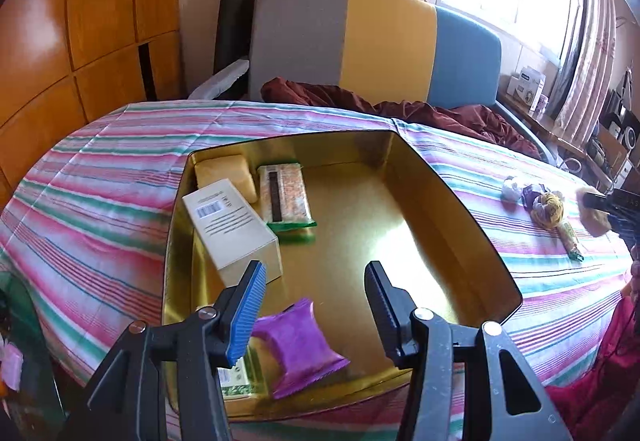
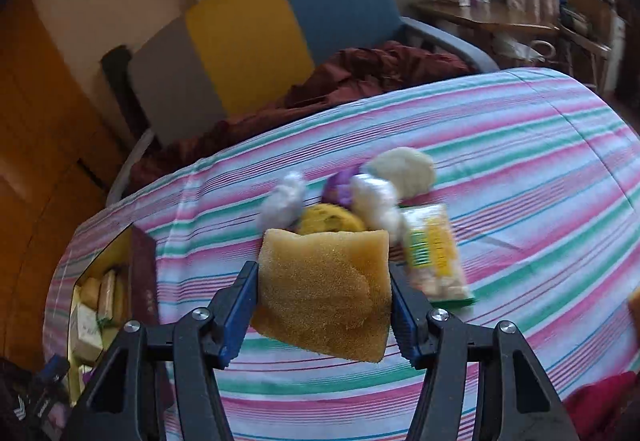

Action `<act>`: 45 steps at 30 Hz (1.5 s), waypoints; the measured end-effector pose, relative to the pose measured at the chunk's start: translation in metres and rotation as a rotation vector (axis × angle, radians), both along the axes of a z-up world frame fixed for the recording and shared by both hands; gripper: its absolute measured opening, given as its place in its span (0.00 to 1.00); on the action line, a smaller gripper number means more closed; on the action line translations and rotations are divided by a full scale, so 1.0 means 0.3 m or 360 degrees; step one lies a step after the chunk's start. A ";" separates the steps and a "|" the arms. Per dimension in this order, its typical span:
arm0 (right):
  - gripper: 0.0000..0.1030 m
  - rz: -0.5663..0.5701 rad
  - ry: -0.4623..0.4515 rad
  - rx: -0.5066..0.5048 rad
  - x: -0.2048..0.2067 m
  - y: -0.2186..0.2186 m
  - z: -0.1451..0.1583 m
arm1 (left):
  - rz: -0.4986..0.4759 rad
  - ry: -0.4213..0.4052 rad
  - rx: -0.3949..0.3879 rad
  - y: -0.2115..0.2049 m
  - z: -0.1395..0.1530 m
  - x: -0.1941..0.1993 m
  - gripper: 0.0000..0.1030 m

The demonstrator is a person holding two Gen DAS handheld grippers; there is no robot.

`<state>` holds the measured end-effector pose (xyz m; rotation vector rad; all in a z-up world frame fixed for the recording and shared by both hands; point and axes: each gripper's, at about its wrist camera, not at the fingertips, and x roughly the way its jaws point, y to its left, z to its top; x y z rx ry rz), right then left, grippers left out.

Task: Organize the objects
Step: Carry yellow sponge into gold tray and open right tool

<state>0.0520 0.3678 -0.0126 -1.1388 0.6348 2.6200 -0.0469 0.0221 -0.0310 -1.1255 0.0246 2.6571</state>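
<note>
Left wrist view: left gripper (image 1: 316,305) hangs over the gold tin (image 1: 460,201) w/ jaws apart, nothing between them. Purple packet (image 1: 300,345) lies in the tin's near corner, white box (image 1: 232,229) further in.

Right wrist view: right gripper (image 2: 322,301) clamps a yellow sponge (image 2: 324,285), lifted off the striped bedsheet (image 2: 520,161); snack pile just behind it.
</note>
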 end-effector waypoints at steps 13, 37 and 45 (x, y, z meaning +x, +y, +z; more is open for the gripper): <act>0.59 0.0725 0.0038 -0.0063 -0.168 -0.614 0.055 | 0.0166 -0.0012 0.0174 -0.151 -0.015 0.009 0.50; 0.91 0.1220 -0.0259 -0.0120 -0.358 -1.152 -0.217 | 0.0378 -0.0029 0.0229 -0.306 -0.035 0.005 0.50; 1.00 0.1101 -0.0193 -0.0143 -0.307 -1.031 -0.167 | 0.0346 -0.0012 0.0193 -0.280 -0.026 0.016 0.50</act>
